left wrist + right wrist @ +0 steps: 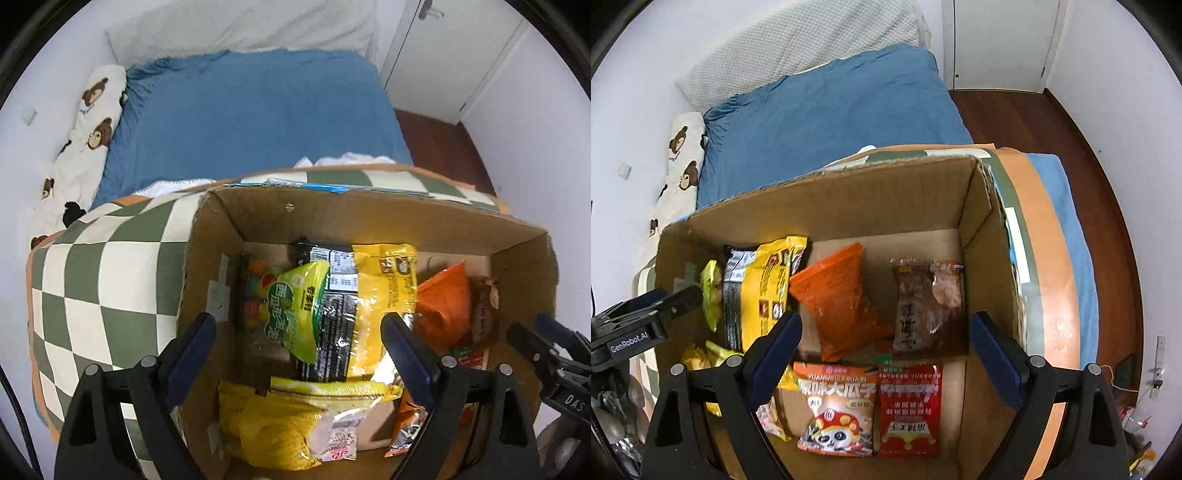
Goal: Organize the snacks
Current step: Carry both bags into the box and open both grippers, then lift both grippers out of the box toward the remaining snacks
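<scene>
Left gripper [299,350], right gripper [886,349] over cardboard box [849,210]: jaws wide, apparently holding nothing.

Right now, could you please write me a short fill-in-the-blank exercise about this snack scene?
1. The snacks lie inside a cardboard ___.
2. Both the left gripper and the right gripper hang above it with jaws ___.
3. The cone-shaped packet beside the yellow bag is coloured ___.
4. The box rests on a green-and-white ___ cushion.

Missing words: box; open; orange; checkered
</scene>
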A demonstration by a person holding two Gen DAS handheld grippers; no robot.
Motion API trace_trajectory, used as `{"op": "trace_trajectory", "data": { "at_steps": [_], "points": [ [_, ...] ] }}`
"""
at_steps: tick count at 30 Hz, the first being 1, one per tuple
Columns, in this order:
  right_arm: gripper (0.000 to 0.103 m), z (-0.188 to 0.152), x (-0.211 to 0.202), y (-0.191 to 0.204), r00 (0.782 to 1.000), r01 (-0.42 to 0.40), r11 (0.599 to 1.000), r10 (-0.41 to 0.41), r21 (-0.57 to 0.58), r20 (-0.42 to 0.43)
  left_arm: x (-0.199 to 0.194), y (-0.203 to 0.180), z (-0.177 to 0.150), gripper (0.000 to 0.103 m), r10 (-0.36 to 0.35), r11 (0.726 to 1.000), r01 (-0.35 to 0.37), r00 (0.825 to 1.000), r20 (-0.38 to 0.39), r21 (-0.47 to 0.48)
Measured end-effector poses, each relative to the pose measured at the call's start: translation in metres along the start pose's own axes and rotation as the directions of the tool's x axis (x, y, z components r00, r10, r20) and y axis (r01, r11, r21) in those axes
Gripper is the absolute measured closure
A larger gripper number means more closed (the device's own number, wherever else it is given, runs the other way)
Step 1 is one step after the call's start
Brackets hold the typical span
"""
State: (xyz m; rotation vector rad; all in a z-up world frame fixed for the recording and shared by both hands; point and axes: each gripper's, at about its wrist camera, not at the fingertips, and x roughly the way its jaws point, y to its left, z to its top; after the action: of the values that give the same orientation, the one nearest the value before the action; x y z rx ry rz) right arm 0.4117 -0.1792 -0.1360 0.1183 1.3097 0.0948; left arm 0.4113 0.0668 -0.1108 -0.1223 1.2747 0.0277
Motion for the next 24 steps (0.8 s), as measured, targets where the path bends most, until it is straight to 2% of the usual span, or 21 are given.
{"op": "trace_trajectory", "data": {
  "at_steps": [5,12,24],
  "points": [
    [0.009,-0.024,-0.016,0.001,0.999,-0.002,1.0,0.003,-0.016,0.039,-0.025,-0.01,-0.025,0.012,0.036,0.999,-0.037,0.996,0.086,0.014],
    [0.009,-0.06,-0.047,-0.002,0.994,0.004,1.0,-0.001,-0.03,0.107,-0.062,-0.027,-0.063,0.012,0.017,0.999,-0.022,0.984,0.175,0.027],
    [0.009,-0.126,-0.128,-0.006,0.964,0.029,0.997,-0.009,-0.069,0.266,-0.13,-0.044,-0.129,0.012,0.006,0.998,-0.028,0.947,0.322,0.063]
  ]
}}
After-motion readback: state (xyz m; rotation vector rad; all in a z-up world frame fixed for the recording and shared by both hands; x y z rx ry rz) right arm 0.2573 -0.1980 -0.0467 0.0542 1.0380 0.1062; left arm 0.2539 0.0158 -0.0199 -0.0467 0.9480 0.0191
